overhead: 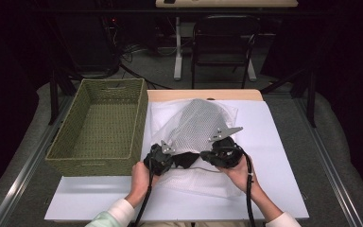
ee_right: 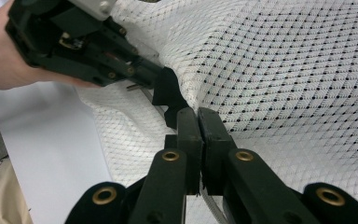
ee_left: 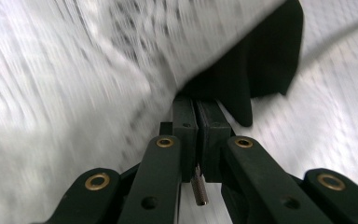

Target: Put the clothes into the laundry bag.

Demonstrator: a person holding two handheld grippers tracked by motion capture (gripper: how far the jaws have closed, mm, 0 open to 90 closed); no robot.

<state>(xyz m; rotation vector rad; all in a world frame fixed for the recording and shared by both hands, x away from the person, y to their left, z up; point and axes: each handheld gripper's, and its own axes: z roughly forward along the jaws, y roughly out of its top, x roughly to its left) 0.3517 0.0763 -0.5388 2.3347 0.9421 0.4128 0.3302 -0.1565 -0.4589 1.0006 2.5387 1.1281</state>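
While both hands hold low over the near middle of the table, one white mesh bag [overhead: 196, 124] lies there on one white board [overhead: 274, 156], domed up at its far end and flat toward the person. One dark cloth [overhead: 185, 160] sits at the bag's near edge, between the two grippers.

Grippers, two. Left gripper [overhead: 168, 158]: in its own view [ee_left: 196, 105] the jaws stand pressed together, tips at the rim of the mesh with the dark cloth [ee_left: 261, 60] just beyond them; the picture is blurred, so whether mesh or cloth lies between the pads cannot be told. Right gripper [overhead: 207, 156]: in its own view [ee_right: 198, 116] the jaws are clenched on the edge of the mesh bag [ee_right: 279, 70], which rises from the tips and stretches away to the right. The same view shows the left gripper [ee_right: 147, 79] farther off, a flap of the dark cloth [ee_right: 168, 95] at its tip.

Hands, two, one on each gripper body. Cables, two, trailing back along the forearms.

Woven baskets, one [overhead: 99, 127]: green, rectangular, on the left of the table, its right wall just beside the mesh bag.

One folding chair [overhead: 222, 47] stands well behind the table.
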